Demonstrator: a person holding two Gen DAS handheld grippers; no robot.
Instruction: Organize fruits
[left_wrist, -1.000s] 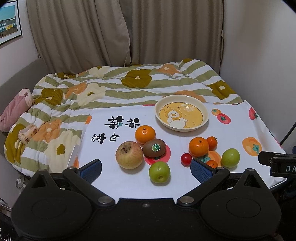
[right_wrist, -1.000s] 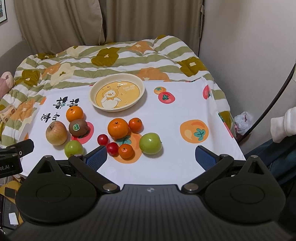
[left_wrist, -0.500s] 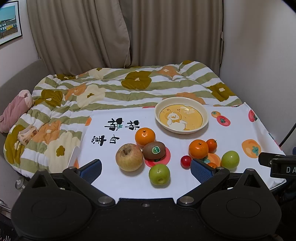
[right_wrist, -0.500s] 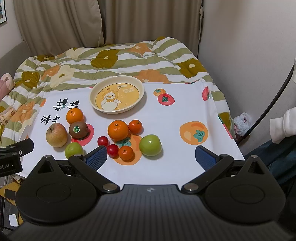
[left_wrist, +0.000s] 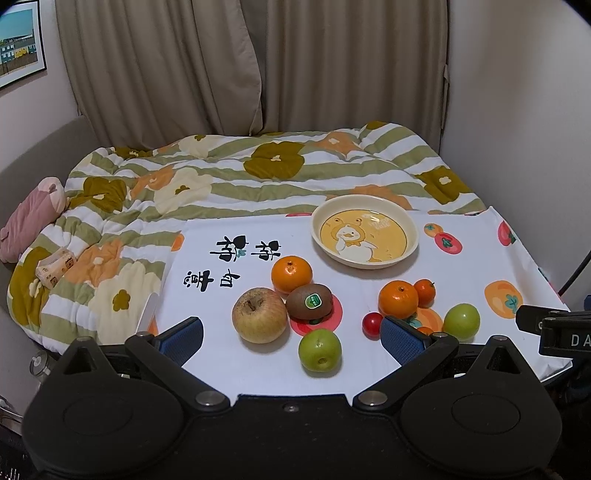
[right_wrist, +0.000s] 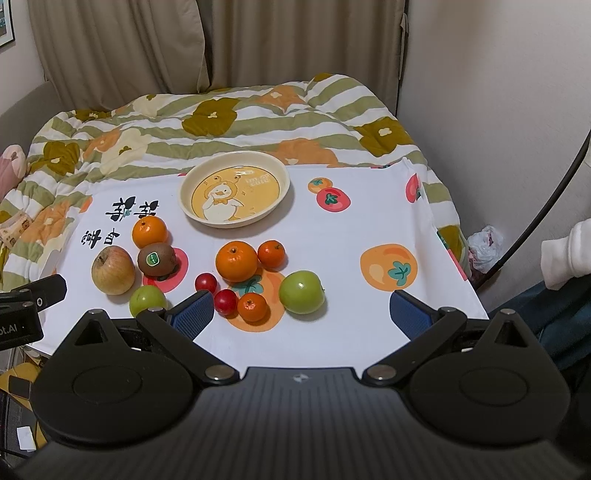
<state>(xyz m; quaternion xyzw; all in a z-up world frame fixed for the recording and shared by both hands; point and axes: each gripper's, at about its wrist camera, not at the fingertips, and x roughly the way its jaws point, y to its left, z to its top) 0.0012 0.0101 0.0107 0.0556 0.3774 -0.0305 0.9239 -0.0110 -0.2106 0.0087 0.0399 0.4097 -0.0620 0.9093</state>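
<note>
Both wrist cameras looked forward and down from the near edge of the white cloth (left_wrist: 461, 266), toward the curtains (right_wrist: 295, 40). The left view sat further left, the right further right; both shared the plate (left_wrist: 413, 246) and fruit.

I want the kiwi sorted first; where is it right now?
In the left wrist view the kiwi lies left of centre on the white cloth, touching the apple, just in front of an orange.
</note>
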